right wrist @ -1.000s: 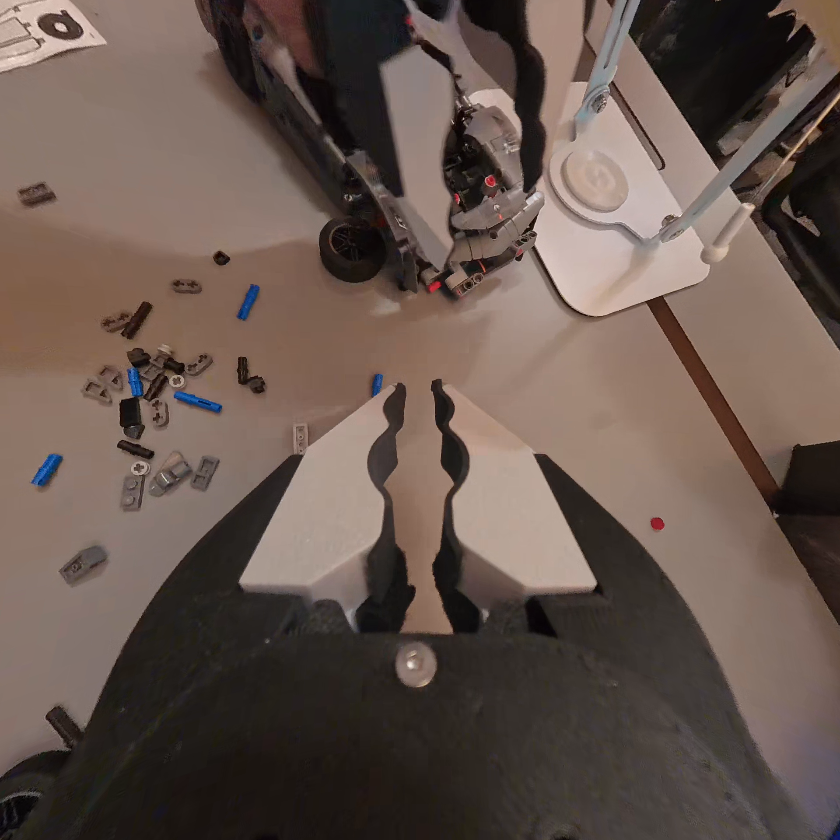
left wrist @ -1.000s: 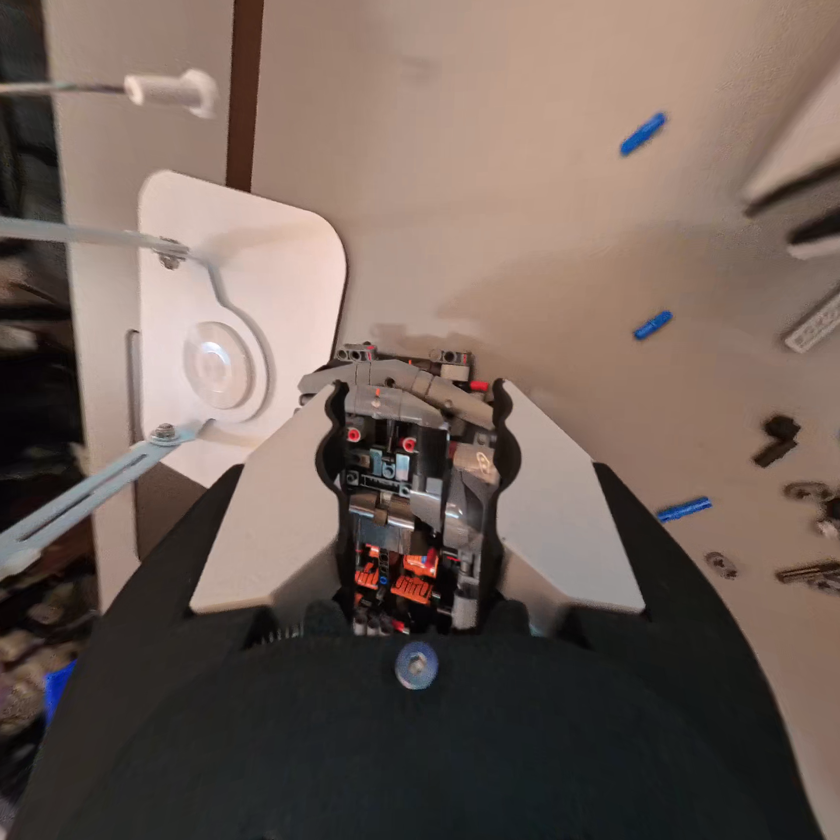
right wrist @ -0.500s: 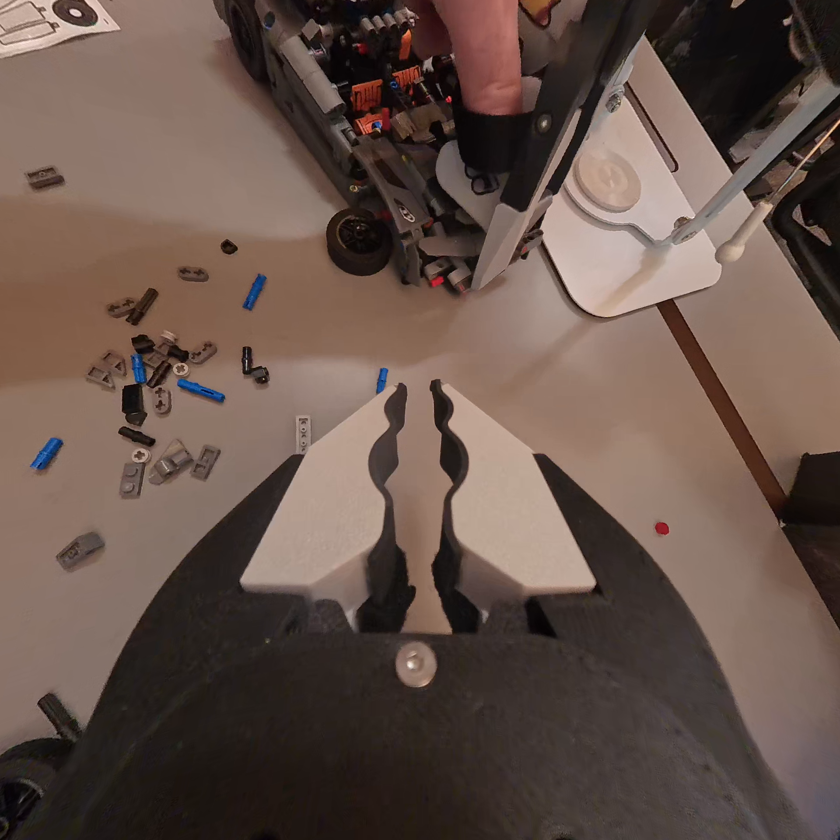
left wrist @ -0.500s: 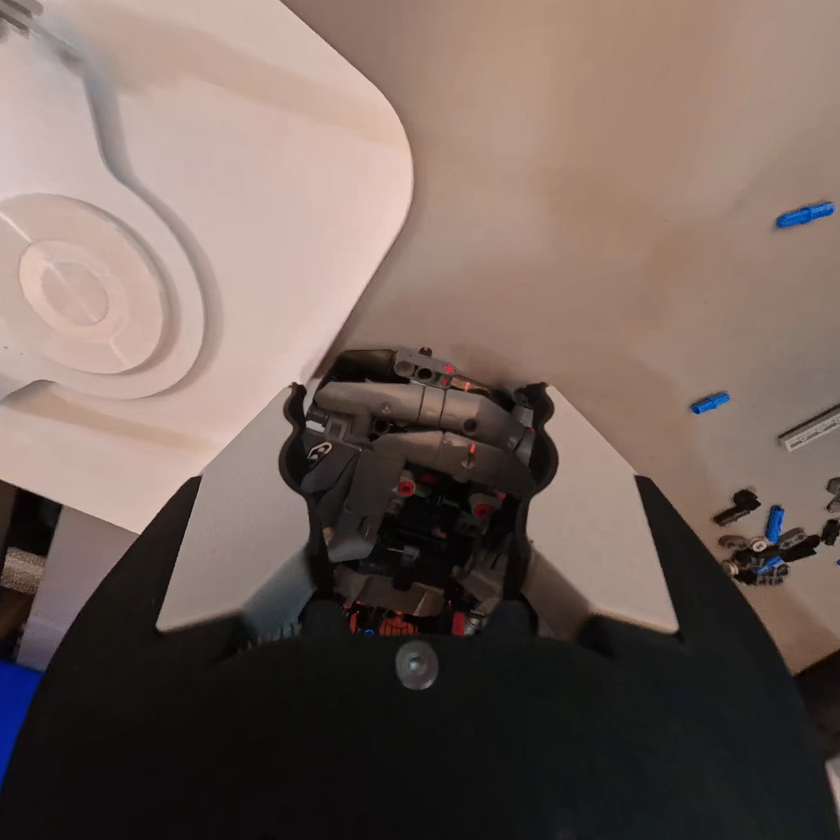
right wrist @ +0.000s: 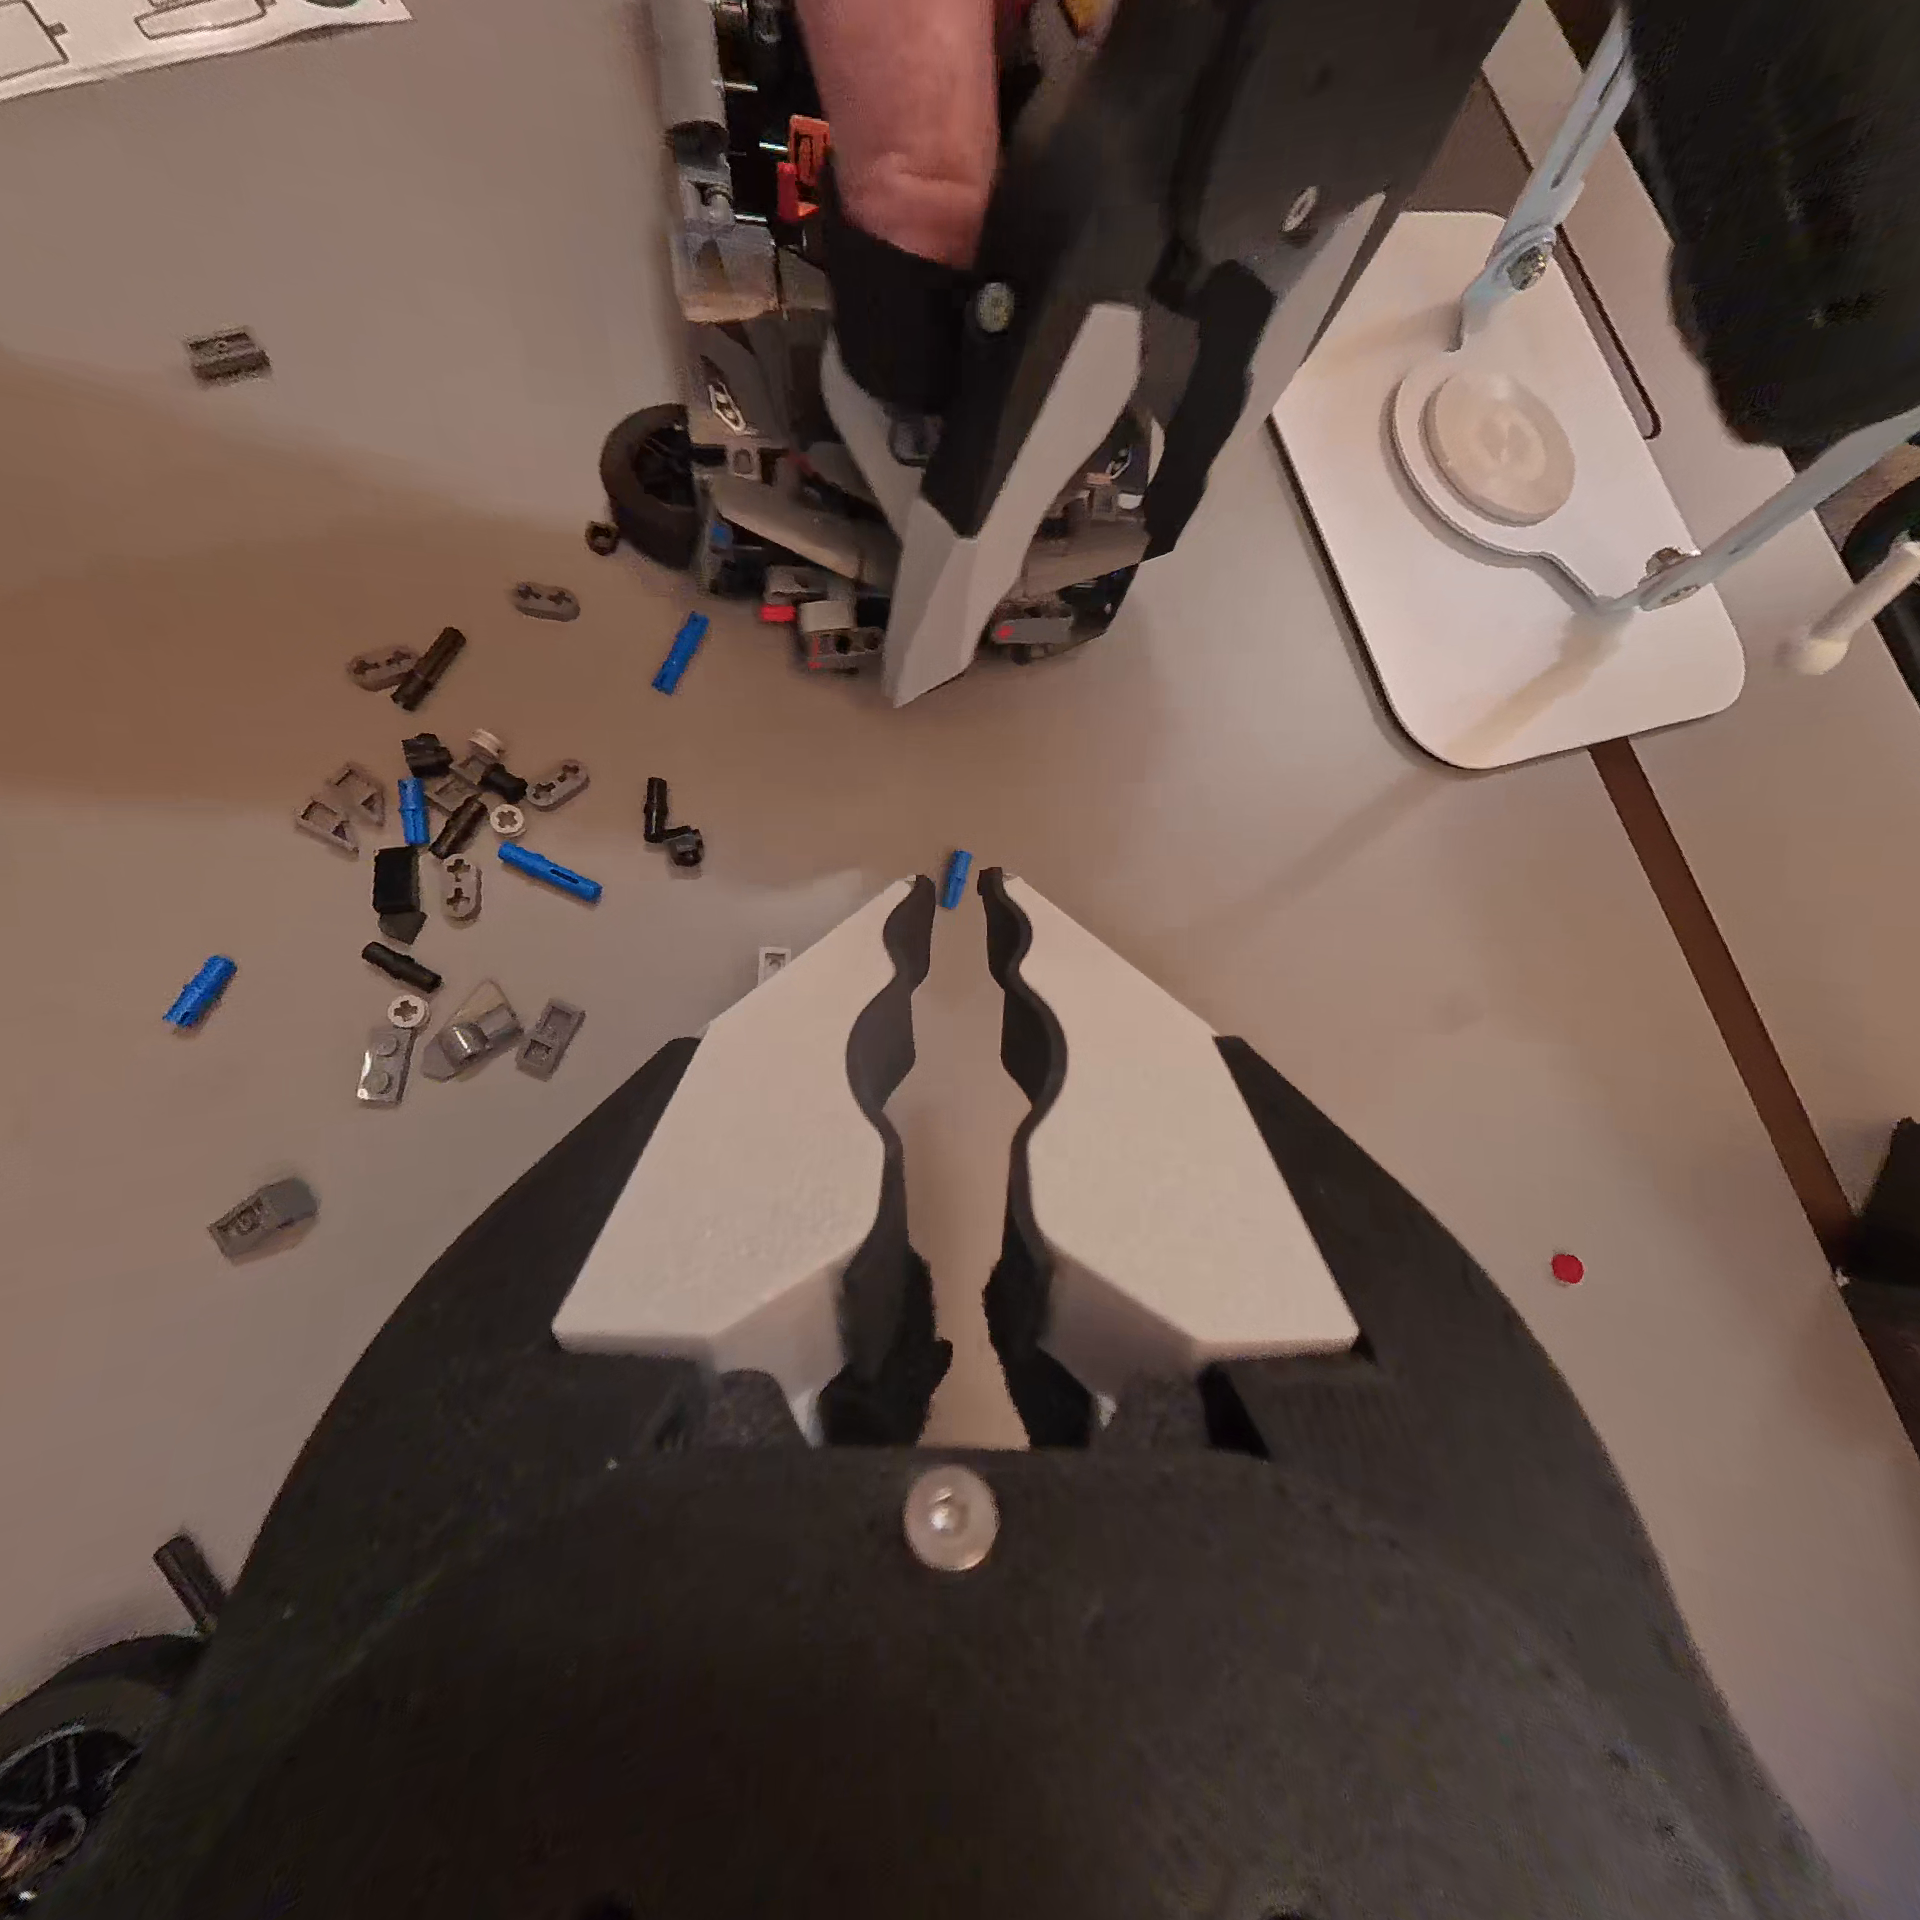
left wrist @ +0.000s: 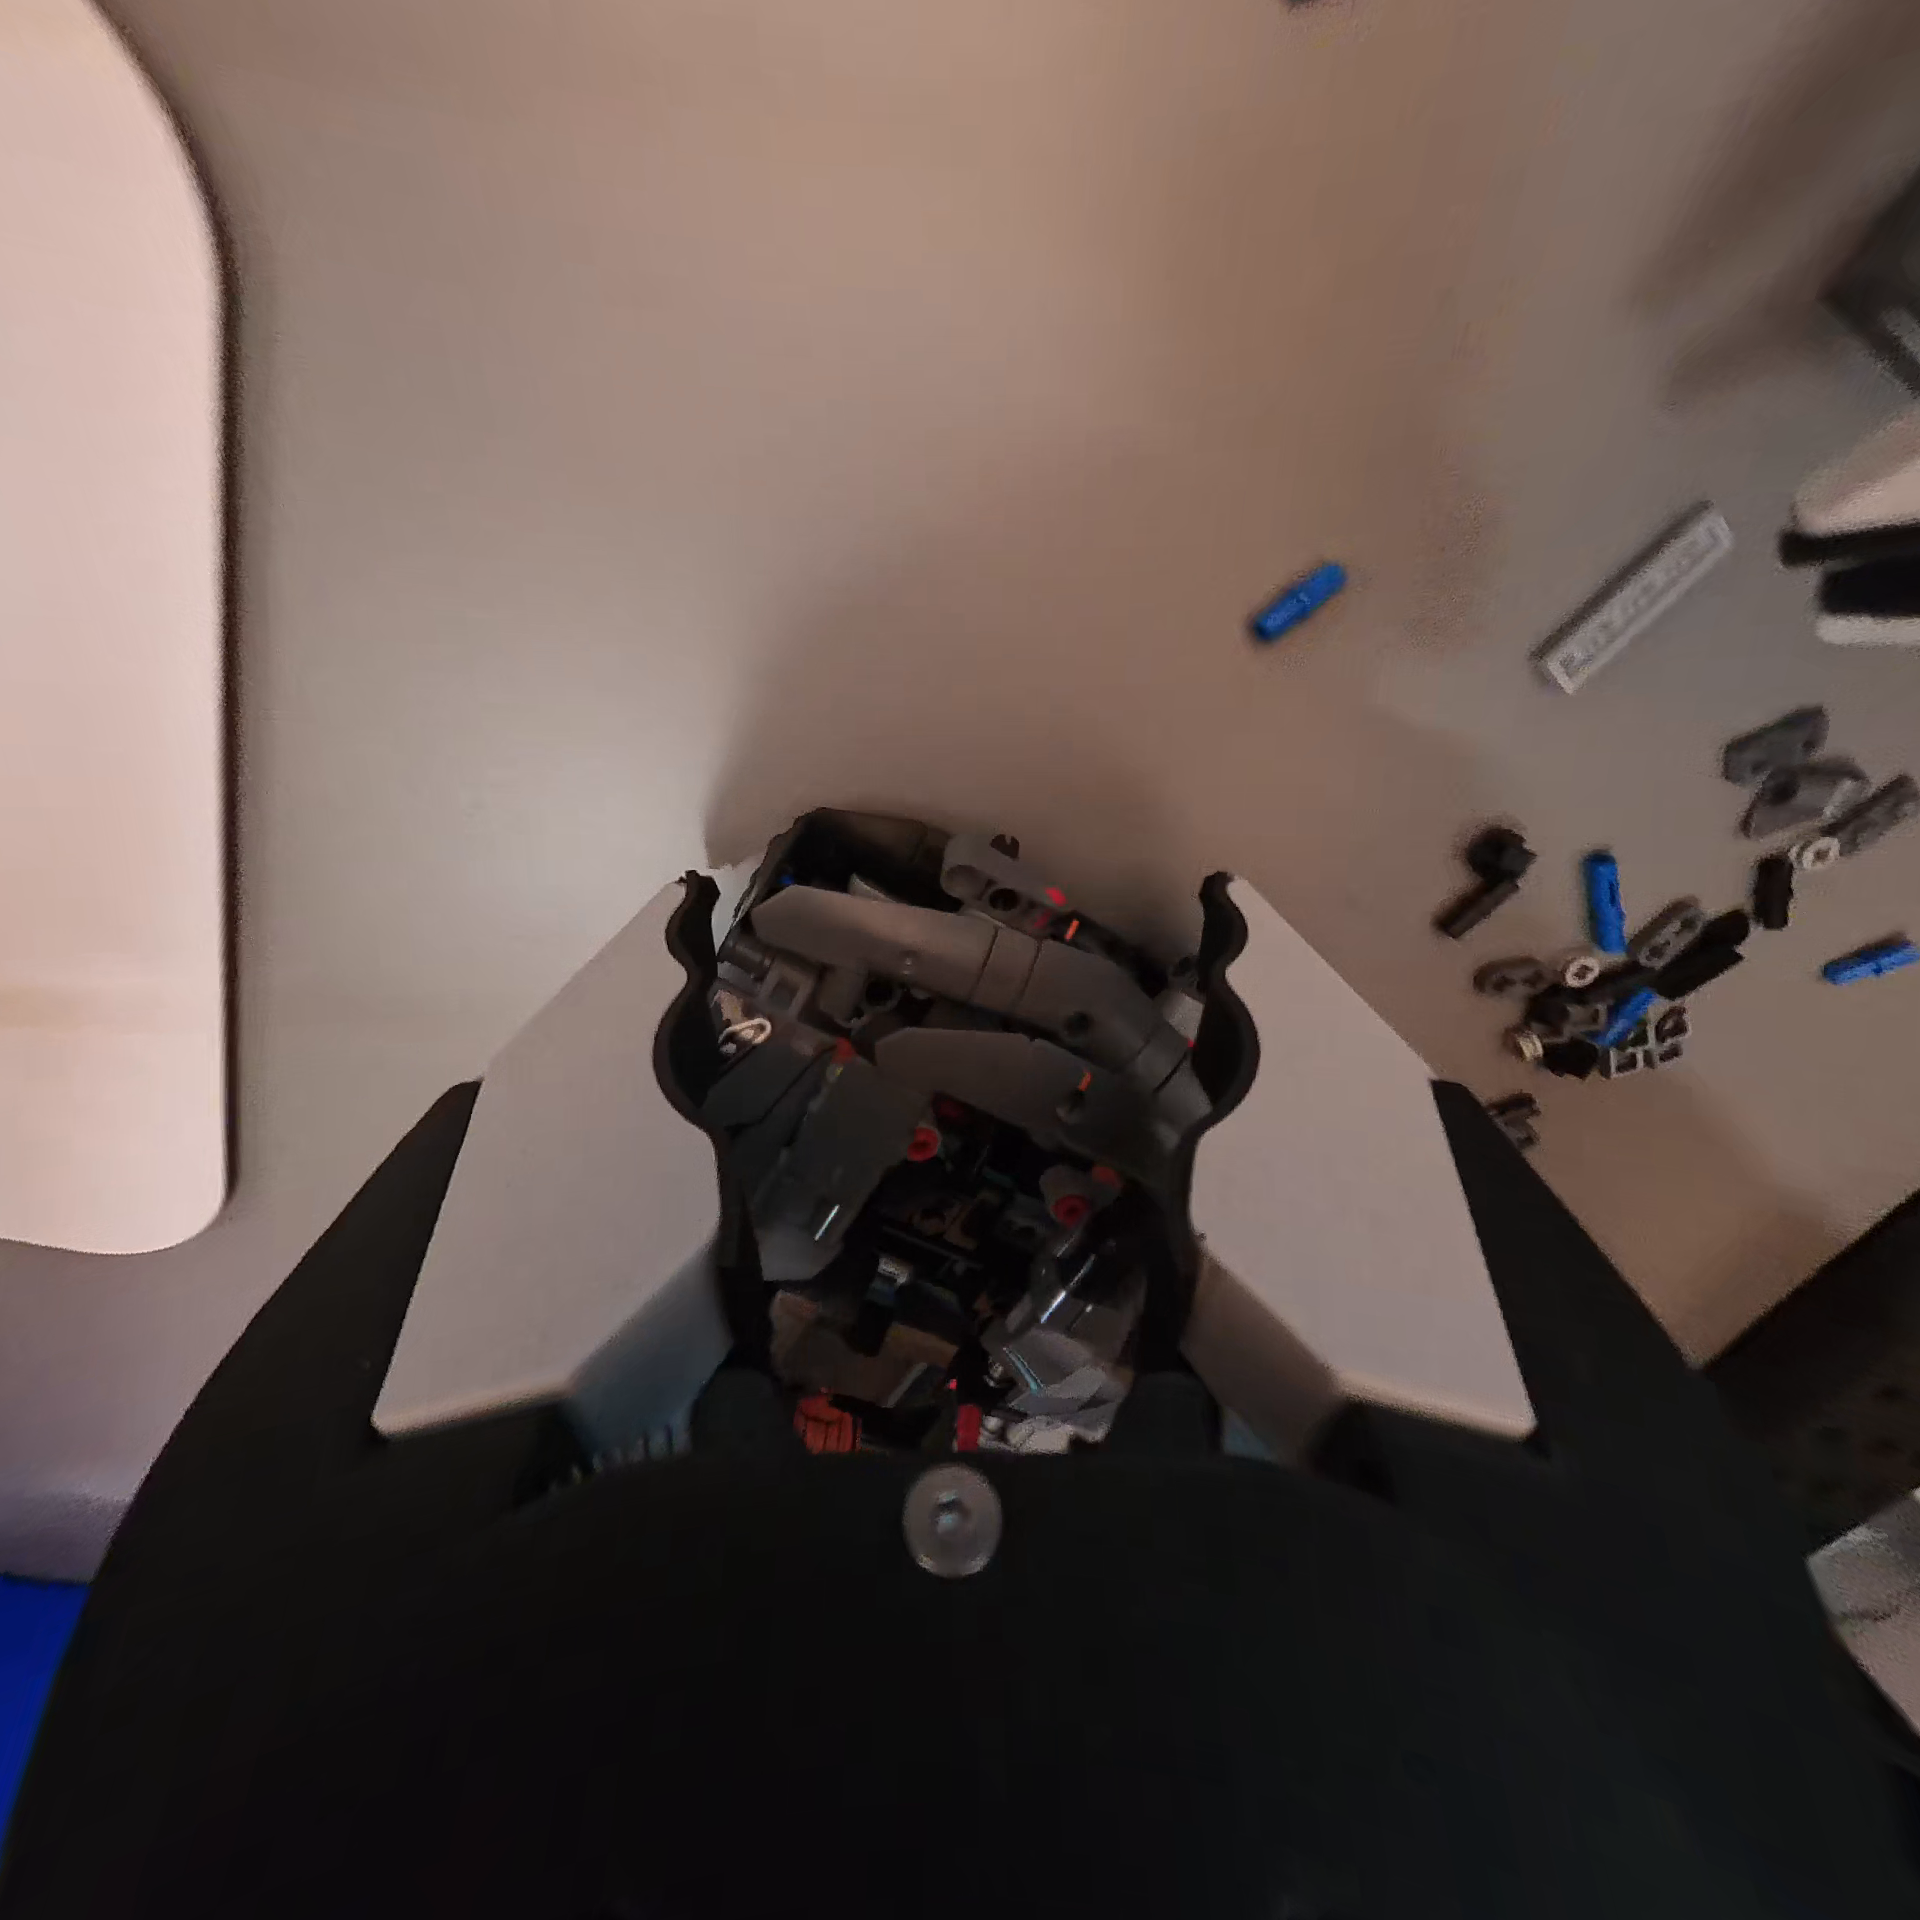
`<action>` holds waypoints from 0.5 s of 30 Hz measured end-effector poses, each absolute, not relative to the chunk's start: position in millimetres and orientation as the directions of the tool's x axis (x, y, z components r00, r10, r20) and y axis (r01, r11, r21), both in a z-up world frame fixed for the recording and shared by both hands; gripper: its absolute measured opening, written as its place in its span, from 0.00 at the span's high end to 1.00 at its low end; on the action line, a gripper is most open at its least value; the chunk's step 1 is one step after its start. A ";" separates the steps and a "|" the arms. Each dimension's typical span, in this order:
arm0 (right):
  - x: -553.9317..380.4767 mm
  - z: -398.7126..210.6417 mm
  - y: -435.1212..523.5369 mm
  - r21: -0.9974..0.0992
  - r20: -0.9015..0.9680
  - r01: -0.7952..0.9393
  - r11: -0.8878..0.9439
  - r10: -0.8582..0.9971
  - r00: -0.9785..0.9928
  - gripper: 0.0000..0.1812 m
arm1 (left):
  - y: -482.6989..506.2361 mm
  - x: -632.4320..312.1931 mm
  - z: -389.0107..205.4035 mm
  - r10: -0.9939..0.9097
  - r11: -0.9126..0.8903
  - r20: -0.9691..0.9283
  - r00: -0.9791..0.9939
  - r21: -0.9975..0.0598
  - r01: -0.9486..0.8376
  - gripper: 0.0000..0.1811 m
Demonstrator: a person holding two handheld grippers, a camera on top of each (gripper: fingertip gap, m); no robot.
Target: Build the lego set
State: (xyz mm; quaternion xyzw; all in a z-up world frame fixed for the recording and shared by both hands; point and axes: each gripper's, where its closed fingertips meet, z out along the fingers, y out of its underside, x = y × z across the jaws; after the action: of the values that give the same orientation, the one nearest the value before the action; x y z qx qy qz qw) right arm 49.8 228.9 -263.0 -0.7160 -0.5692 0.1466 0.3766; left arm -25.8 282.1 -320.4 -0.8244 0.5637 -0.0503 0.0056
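My left gripper (left wrist: 956, 894) is shut on the front end of the dark grey lego car (left wrist: 935, 1049), with a jaw on each side of its body. In the right wrist view the car (right wrist: 748, 416) stands on the table with a black wheel (right wrist: 649, 483), and the left gripper (right wrist: 1039, 592) clamps it from above, held by a person's hand (right wrist: 914, 125). My right gripper (right wrist: 951, 883) hovers low over the table, empty, its jaws a narrow gap apart. A small blue pin (right wrist: 954, 878) lies on the table between its tips.
Several loose grey, black and blue pieces (right wrist: 457, 831) are scattered left of my right gripper; they also show in the left wrist view (left wrist: 1621, 977). A white stand base (right wrist: 1507, 582) sits at the right by the table edge. A red stud (right wrist: 1566, 1268) lies alone. An instruction sheet (right wrist: 187, 42) is at the far left. About 20 cm separates my right fingertips from the red stud (right wrist: 1566, 1268).
The left gripper has turned the car's front toward my right gripper and swung away from the white stand base. My right gripper has shifted so the blue pin sits between its tips.
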 end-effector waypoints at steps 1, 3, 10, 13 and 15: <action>49.4 -263.7 228.1 -0.705 0.218 0.706 -0.067 0.927 0.306 0.96 | 275.7 -26.4 -320.9 -0.937 -0.346 0.069 0.341 -0.062 -0.936 0.50; 49.1 -265.3 227.0 -0.700 0.218 0.711 -0.066 0.929 0.300 0.96 | 259.2 -27.2 -320.5 -0.948 -0.314 0.079 0.309 -0.050 -0.948 0.50; 45.0 -267.6 221.7 -0.698 0.213 0.714 -0.060 0.934 0.287 0.96 | 203.3 -33.8 -319.4 -0.968 -0.230 0.109 0.225 -0.043 -0.972 0.51; 43.8 -269.1 219.1 -0.694 0.214 0.718 -0.056 0.936 0.280 0.96 | 182.5 -38.5 -317.6 -0.970 -0.215 0.125 0.210 -0.032 -0.976 0.52; 43.5 -269.3 218.1 -0.692 0.216 0.719 -0.054 0.936 0.278 0.96 | 169.2 -43.5 -318.4 -0.973 -0.193 0.132 0.188 -0.020 -0.981 0.55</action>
State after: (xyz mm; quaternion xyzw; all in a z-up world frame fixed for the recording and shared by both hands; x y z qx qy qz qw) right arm 43.5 218.1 -269.3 -0.7107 -0.5823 0.1479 0.3660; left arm -43.5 169.2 -318.4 -0.7700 0.6345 -0.0573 -0.0344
